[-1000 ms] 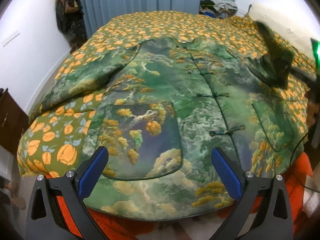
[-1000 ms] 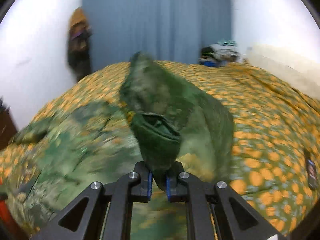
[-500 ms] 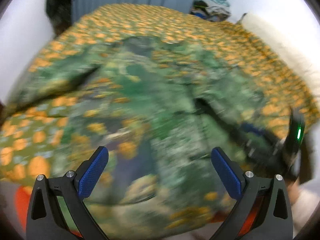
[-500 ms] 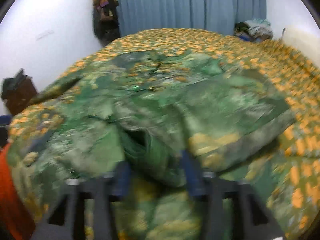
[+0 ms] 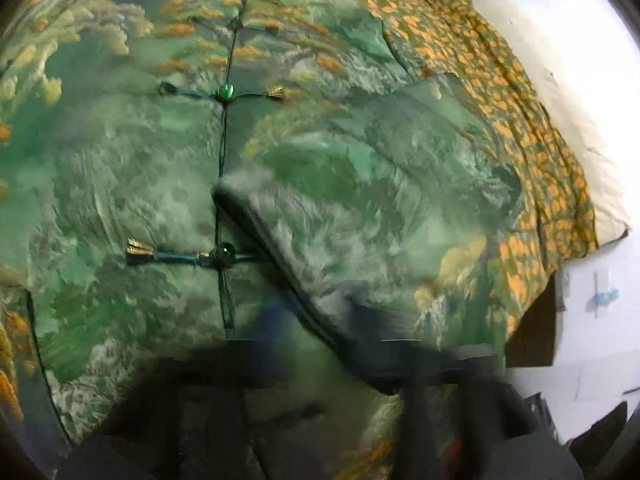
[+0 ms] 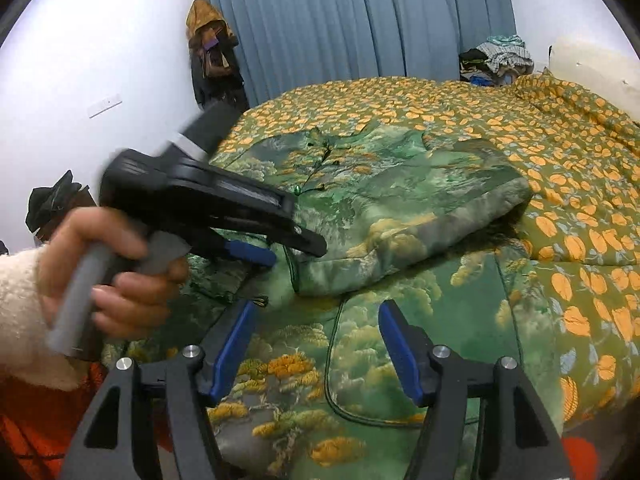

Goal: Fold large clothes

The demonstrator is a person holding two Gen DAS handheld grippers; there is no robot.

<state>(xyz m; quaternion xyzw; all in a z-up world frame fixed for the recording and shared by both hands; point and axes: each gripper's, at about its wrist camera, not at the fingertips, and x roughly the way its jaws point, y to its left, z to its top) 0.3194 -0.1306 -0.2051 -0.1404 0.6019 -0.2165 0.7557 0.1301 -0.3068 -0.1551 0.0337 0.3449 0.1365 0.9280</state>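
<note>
- Your jacket, the green landscape-print one with knotted frog fastenings, lies front-up on the bed, across its orange-patterned quilt.
- Its right sleeve is folded in over the chest, the cuff end lying near the centre placket. The sleeve fold on this side looks done, and I judge the task to be in its early part.
- Your right tongs are spread wide and hold nothing; they hover low over the hem area by the patch pocket.
- Your left tongs reach over the jacket just beside the folded cuff. In the right wrist view the blue pad and the black finger look apart, but the left wrist view is smeared dark at the bottom, so I cannot tell how far they are spread or whether they pinch cloth.
- Next, I judge, you need the other sleeve, which lies out of view on your left: grip it near the cuff, lift it clear, and lay it across to mirror the first.
- Watch that the padded cloth doesn't drag the folded sleeve out of place.
- No brand, label or writing can be read on anything.
</note>
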